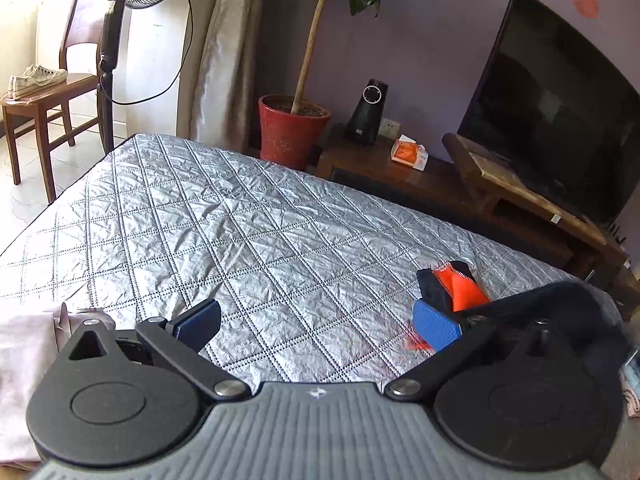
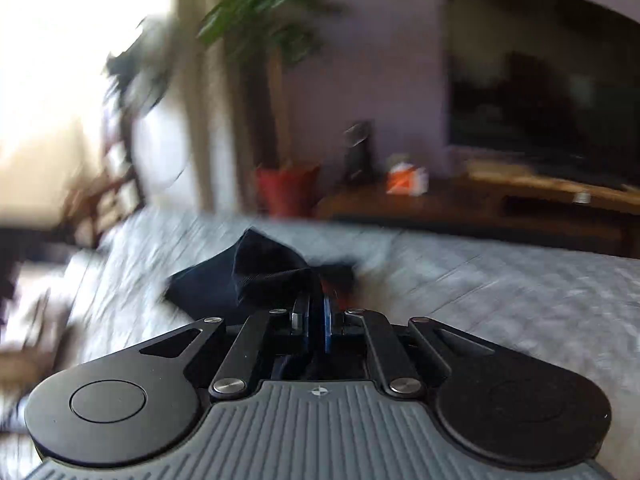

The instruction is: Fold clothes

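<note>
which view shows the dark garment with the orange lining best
The left wrist view: the dark garment is sharp there, its orange lining and zipper showing beside the open left gripper. The right wrist view is motion-blurred; it shows only dark cloth bunched in the shut right gripper.

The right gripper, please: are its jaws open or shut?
Shut: the right gripper has its jaws pressed together on the dark garment.

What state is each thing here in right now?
Left fingers: wide open, empty.
Right fingers: shut on the dark garment.
Pink cloth: lying flat at the quilt's edge.
Television: off, screen dark.
Quilt: spread flat, wrinkled.
</note>
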### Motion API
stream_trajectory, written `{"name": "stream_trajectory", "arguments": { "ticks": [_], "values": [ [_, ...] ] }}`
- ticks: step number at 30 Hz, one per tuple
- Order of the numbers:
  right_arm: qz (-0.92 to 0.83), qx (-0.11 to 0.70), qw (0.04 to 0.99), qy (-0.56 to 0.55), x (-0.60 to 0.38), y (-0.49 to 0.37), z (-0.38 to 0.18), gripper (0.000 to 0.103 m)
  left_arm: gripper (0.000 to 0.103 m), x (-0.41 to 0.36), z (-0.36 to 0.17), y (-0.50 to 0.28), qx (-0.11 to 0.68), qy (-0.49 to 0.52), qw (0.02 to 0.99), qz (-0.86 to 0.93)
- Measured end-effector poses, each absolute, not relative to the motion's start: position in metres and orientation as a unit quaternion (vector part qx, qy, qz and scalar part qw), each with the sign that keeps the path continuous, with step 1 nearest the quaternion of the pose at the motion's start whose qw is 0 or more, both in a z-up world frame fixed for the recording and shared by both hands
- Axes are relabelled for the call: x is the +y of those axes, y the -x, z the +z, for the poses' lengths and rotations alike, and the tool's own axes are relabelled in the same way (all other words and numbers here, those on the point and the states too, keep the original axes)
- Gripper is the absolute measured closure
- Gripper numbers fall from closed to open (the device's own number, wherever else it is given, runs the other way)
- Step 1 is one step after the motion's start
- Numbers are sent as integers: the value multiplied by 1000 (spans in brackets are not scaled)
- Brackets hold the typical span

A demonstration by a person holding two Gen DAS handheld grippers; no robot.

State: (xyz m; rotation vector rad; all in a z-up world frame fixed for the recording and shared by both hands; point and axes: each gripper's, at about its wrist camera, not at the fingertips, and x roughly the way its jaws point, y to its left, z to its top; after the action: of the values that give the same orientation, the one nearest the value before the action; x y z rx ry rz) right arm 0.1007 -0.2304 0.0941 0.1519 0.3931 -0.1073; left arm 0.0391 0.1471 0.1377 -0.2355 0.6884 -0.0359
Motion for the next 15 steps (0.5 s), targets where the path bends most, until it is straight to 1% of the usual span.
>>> {"name": "stream_trajectory", "arguments": {
  "ticks": [3,5,6,7,8,9,10,11,12,14,15],
  "values": [
    [-162,126,973,-106,-300,-76,133,96,1,148,139,-38,335,114,935,-17],
    [-237,111,961,-87,-335,-67,147,96,1,149,139,-39,335,119,935,-16],
    [-262,129,954,-73,-349,-69,148,92,1,149,139,-39,336,120,934,-16],
    [-279,159,945,-58,-362,-74,146,92,1,148,139,-39,336,118,934,-16],
    [-288,176,941,-35,-364,-76,143,89,1,147,138,-39,337,116,934,-17],
    [-291,184,939,-6,-359,-76,141,89,1,146,138,-39,337,113,935,-18],
    [-256,186,949,9,-348,-73,138,88,1,144,138,-39,337,110,935,-18],
    [-191,194,962,10,-330,-71,134,80,1,143,137,-40,338,108,935,-17],
    [-133,220,966,16,-308,-74,124,52,1,142,137,-41,339,106,935,-16],
    [-40,275,960,49,-257,-83,97,9,1,140,135,-41,341,108,934,-16],
    [-12,287,955,74,-233,-86,82,22,1,139,135,-41,342,107,933,-18]
  ]
}}
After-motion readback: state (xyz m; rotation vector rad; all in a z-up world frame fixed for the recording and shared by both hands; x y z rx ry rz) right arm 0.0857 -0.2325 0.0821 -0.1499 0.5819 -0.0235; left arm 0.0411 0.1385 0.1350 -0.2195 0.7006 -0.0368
